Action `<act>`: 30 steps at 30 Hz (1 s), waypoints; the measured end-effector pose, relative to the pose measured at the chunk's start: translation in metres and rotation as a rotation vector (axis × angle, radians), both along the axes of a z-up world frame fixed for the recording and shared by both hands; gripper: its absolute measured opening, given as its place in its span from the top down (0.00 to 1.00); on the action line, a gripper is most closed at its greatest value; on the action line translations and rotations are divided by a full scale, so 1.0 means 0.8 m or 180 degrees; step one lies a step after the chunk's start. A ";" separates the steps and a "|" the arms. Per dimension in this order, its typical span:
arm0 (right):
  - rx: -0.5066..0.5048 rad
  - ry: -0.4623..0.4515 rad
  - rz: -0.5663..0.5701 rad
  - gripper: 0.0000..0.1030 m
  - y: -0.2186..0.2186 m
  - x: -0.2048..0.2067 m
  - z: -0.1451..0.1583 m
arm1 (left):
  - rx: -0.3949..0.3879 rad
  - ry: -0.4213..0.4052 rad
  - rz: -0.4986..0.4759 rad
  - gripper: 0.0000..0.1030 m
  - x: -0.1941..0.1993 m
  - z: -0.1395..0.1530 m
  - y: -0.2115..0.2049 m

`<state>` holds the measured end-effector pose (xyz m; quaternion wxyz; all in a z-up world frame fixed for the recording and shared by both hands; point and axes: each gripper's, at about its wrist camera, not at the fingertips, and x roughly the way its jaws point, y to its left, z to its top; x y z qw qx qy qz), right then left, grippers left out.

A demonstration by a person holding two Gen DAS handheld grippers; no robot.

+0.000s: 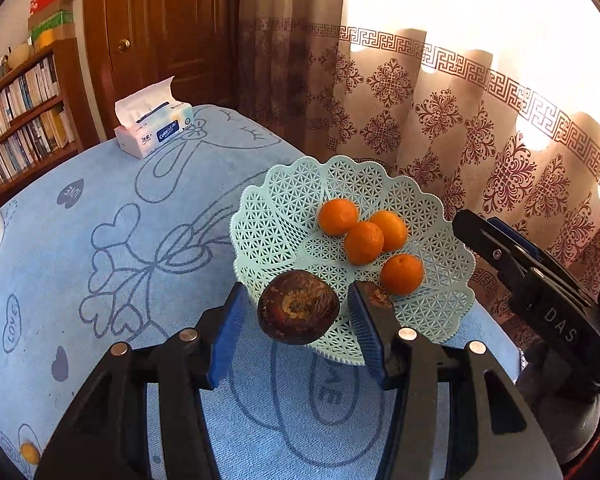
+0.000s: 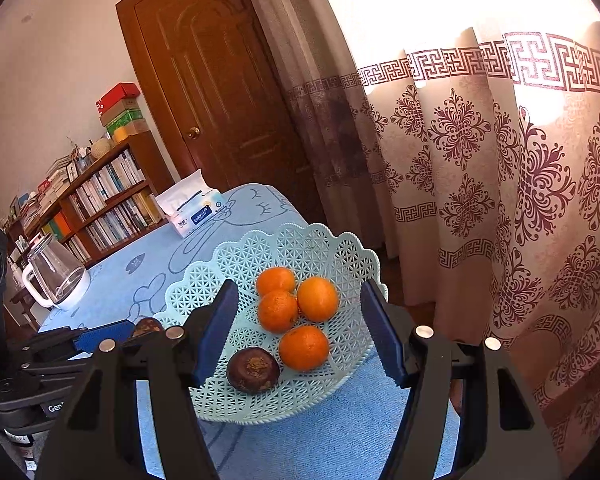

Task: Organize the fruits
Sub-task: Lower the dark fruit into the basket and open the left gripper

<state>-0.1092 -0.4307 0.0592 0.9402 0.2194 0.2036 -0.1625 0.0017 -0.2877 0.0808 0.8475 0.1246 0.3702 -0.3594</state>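
Left wrist view: left gripper, jaws parted, flanks a dark brown fruit at the near rim of the lattice basket without clearly touching it. The right finger hides most of a second dark fruit. Four oranges lie in the basket on the blue tablecloth; tissue pack behind. Right wrist view: right gripper, wide open and empty, over the basket (only here is the glass jug visible).
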 end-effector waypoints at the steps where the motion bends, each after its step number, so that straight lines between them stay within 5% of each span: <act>1: 0.0004 0.0002 -0.0006 0.37 -0.001 0.000 -0.001 | -0.0010 -0.0011 0.0016 0.40 0.000 0.000 0.001; 10: -0.0002 0.0027 -0.0001 0.37 0.003 0.002 -0.004 | -0.0024 0.0064 0.0125 0.33 0.007 -0.004 0.015; 13: 0.0000 0.0038 0.0004 0.37 0.004 0.003 -0.005 | -0.0041 0.0080 0.0156 0.21 0.008 -0.004 0.018; 30: -0.0014 0.0009 0.0012 0.30 0.010 0.002 -0.005 | -0.0069 0.0024 0.0345 0.16 0.007 0.007 0.052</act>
